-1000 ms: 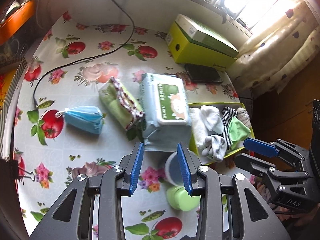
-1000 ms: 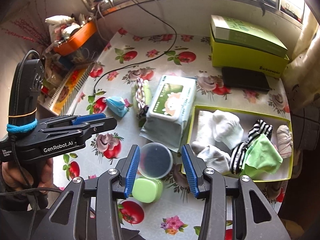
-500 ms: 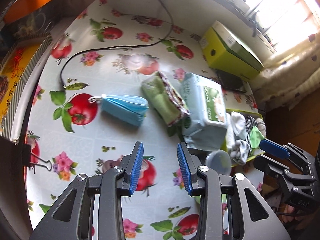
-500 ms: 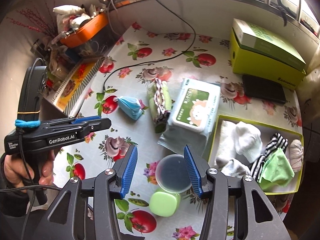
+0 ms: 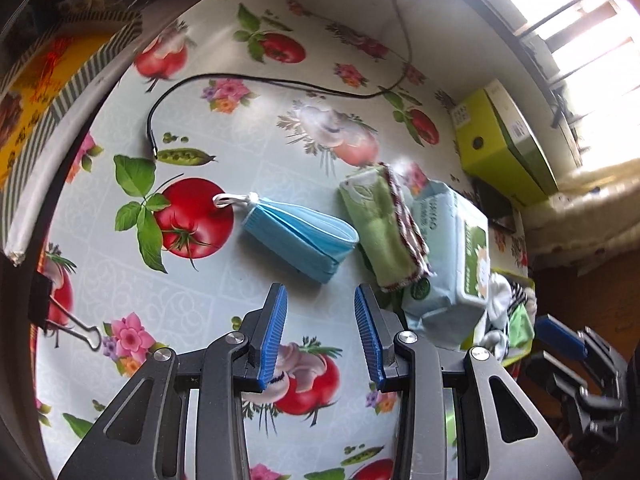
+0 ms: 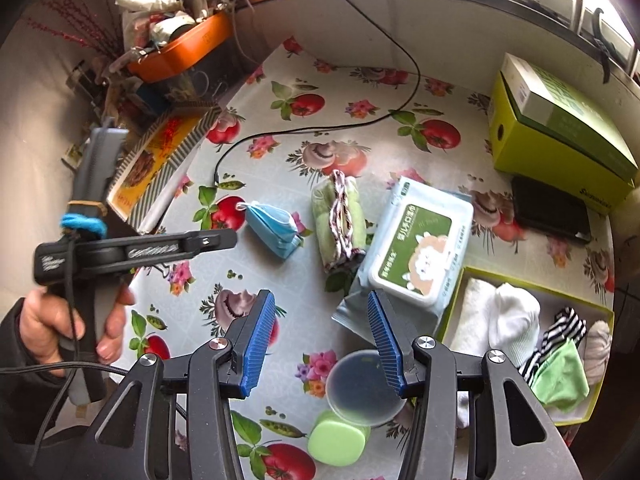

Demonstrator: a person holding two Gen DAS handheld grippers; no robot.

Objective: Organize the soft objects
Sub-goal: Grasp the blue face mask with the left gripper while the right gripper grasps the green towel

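We hold the left hand-held gripper [image 5: 320, 320] wide and empty just near of the mask [image 5: 300, 236], judged next for the box [image 6: 460, 300].

Two matching handheld grippers, black frames, blue pads

Left gripper [image 5: 320, 332] and right gripper [image 6: 320, 336]: black linkage arms with cut-out slots, silver pivot screws, ribbed blue finger pads [image 6: 258, 344]. From the right wrist view, the left unit has a grey pistol handle, blurred white lettering on its side, a blue band and an elastic round the body, a black cable trailing below. Hand [image 6: 60, 328] comes out of a dark sleeve [image 6: 16, 364].
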